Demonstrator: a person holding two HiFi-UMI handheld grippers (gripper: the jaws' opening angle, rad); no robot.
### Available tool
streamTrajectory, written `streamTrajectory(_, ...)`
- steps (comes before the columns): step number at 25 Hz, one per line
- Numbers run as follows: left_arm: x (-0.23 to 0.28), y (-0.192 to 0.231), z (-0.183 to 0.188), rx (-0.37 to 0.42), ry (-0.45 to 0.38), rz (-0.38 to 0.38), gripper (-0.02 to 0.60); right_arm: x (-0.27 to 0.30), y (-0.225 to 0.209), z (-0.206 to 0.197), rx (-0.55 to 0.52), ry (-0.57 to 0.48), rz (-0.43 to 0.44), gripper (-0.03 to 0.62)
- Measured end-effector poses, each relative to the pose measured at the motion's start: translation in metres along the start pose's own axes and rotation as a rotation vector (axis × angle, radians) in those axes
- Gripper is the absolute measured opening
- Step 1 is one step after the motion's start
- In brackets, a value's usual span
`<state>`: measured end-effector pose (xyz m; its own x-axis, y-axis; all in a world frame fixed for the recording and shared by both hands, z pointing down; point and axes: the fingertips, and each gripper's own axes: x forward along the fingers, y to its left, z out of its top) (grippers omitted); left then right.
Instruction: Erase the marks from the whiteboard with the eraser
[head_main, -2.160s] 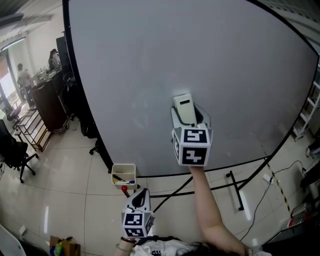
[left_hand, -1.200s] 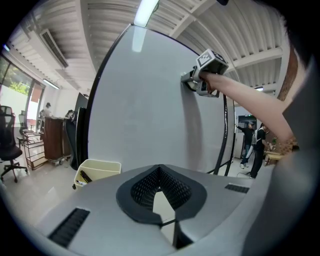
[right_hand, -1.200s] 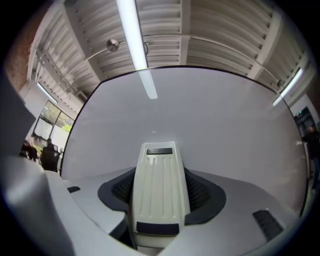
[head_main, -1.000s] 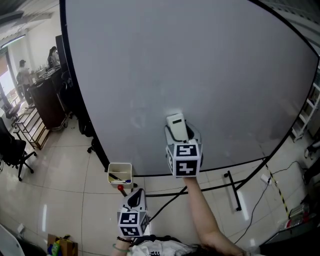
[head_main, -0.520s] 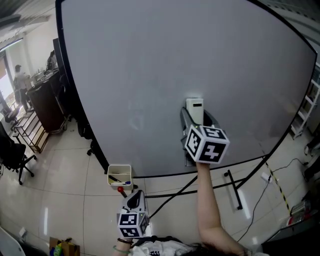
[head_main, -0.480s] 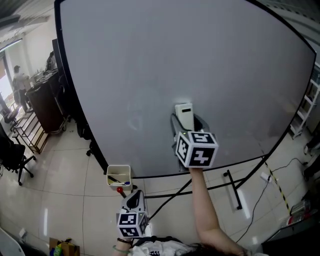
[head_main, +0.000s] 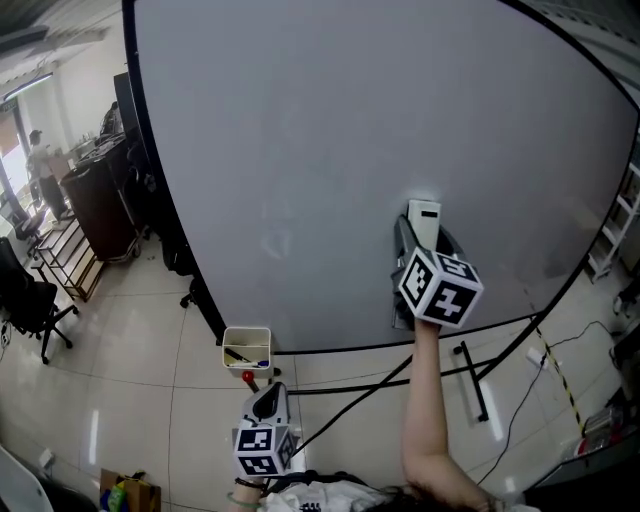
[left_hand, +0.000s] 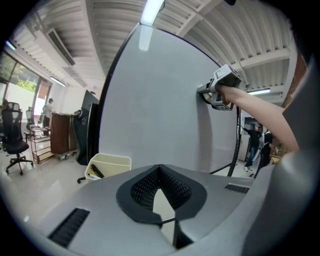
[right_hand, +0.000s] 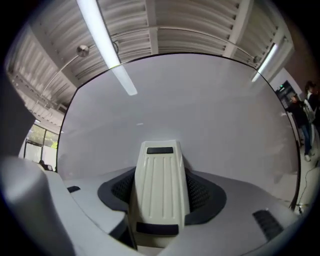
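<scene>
The right gripper (head_main: 420, 255) clamps the eraser (right_hand: 160, 185) against the whiteboard (head_main: 330, 150) ahead, apparently for wiping, while the left gripper (left_hand: 161, 210) (jaws together, empty) hangs unneeded.

The eraser (right_hand: 159, 185) in the right gripper (right_hand: 160, 212) is cream, ribbed lengthwise, with two black strips. That gripper and the left gripper (left_hand: 161, 192) are pale grey with black meshed pads. The marker cube (head_main: 440, 288) is white with black squares. The whiteboard (head_main: 300, 140) is grey-white and black-framed, perhaps faintly smeared grey left of the right gripper. Ahead of the left gripper is a cream tub (head_main: 247, 336).
</scene>
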<state>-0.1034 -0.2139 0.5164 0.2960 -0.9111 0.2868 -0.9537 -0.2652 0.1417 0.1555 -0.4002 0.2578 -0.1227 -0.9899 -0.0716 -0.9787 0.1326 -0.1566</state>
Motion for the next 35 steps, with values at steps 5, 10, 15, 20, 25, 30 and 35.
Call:
streamTrajectory(5,0.006,0.003,0.006,0.007,-0.017,0.013,-0.003,0.008,0.098,-0.082,-0.266,0.131,0.160,0.282)
streamTrajectory(10,0.002,-0.015,0.004,0.032,-0.021,-0.036,-0.003,0.008,0.048,0.011,-0.194,-0.004,0.088,0.282)
streamTrajectory(15,0.008,-0.010,-0.001,-0.004,-0.008,-0.028,-0.003,0.007,0.088,-0.013,-0.258,0.055,0.136,0.282)
streamTrajectory(20,0.012,-0.016,0.006,0.004,-0.022,-0.045,-0.003,-0.001,0.132,-0.150,-0.435,0.291,0.210,0.281)
streamTrajectory(25,0.008,-0.006,0.000,-0.014,-0.009,-0.024,-0.003,0.014,0.106,0.002,-0.355,0.053,0.118,0.279)
streamTrajectory(30,0.006,0.003,0.003,-0.027,-0.020,-0.007,-0.003,0.014,0.131,0.001,-0.395,0.069,0.094,0.282)
streamTrajectory(35,0.004,0.001,0.005,-0.016,-0.028,-0.017,-0.003,0.009,0.151,-0.146,-0.499,0.296,0.165,0.281)
